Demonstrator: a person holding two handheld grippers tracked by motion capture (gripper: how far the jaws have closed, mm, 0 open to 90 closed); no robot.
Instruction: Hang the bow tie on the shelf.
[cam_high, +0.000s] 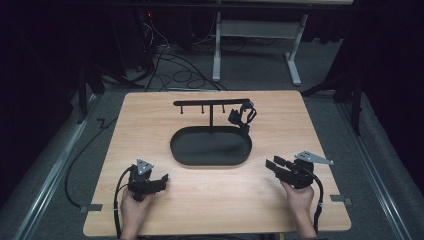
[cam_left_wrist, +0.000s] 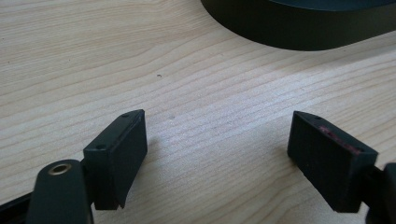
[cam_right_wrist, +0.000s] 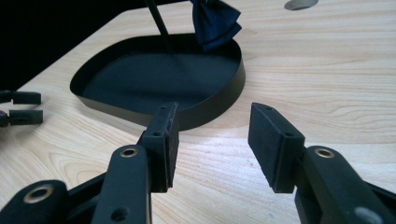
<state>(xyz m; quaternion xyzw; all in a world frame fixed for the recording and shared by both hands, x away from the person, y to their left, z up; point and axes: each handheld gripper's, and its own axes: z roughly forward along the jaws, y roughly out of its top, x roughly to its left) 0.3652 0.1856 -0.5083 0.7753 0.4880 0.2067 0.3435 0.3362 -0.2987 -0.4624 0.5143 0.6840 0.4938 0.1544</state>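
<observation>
On wooden table (cam_high: 150, 120), black tray (cam_high: 210, 146), both grippers' fingers apart

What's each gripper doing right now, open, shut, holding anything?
Left gripper: open, jaws wide apart over bare table, holding nothing.
Right gripper: open, holding nothing, pointed at the black tray.

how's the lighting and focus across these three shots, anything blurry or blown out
High view: the table is evenly lit while the room around it sinks into near black. Left gripper view: the wood grain is sharp, the jaws close to the lens are soft, and the black tray is a dark mass with little detail. Right gripper view: the jaws are slightly soft, the dark blue bow tie is clear, and the top left corner is black.
</observation>
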